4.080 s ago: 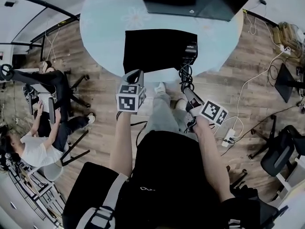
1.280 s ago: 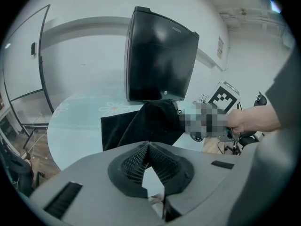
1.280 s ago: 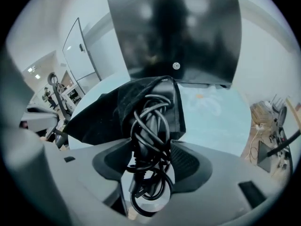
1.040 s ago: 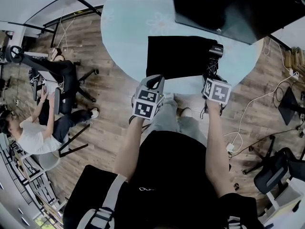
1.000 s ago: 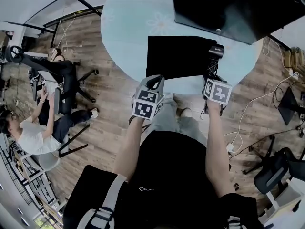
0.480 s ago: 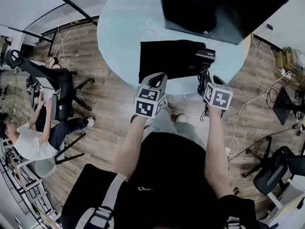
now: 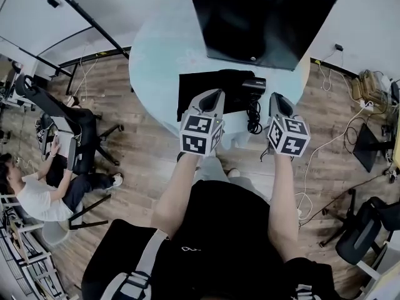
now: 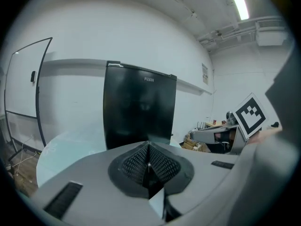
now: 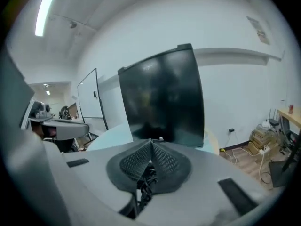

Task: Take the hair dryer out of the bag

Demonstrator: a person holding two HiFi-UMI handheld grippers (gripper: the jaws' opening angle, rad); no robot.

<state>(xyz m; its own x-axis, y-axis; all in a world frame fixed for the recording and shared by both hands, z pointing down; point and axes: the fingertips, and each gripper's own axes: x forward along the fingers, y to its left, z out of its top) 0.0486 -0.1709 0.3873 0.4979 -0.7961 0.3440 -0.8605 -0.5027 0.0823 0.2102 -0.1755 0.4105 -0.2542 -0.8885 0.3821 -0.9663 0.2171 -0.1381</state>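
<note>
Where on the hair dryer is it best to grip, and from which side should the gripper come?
Probably the body of the hair dryer, from the right, with the right gripper: it lies at the black bag's right edge, so that side looks free. Avoid the coiled cord, which hangs loosely over the table's near edge.

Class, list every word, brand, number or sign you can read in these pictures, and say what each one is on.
"FUXIN", last letters unsure: top edge of the black screen.
Wall sign: too small to read.
Nothing else is legible.
</note>
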